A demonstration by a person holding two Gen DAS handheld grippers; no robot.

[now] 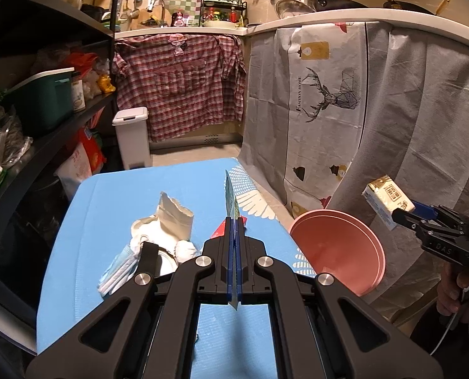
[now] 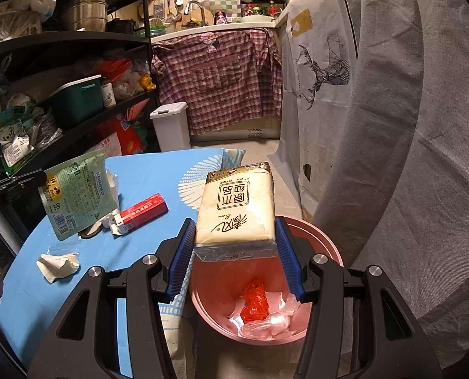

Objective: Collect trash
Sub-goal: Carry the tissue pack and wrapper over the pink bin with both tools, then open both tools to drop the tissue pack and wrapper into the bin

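Because the pink bin (image 2: 203, 297) stands low beside the blue surface (image 2: 146, 173), the right tool (image 2: 234, 252), clamped on a tissue pack (image 2: 234, 208), hangs over it, while the left tool (image 1: 233, 237), farther off, pinches a green pouch (image 2: 76, 195) above remaining scraps.

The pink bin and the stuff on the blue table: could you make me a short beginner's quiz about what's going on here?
1. True or false: the pink bin is empty.
2. What does the right hand-held gripper hold?
A. a red box
B. a pack of tissues
C. a crumpled paper
3. Fill in: the left hand-held gripper is shut on a flat green ___.

Key
1. False: red wrapper and clear plastic lie inside.
2. B: the pack of tissues sits between its blue pads, above the bin.
3. Pouch. The red box and crumpled paper lie on the blue table.
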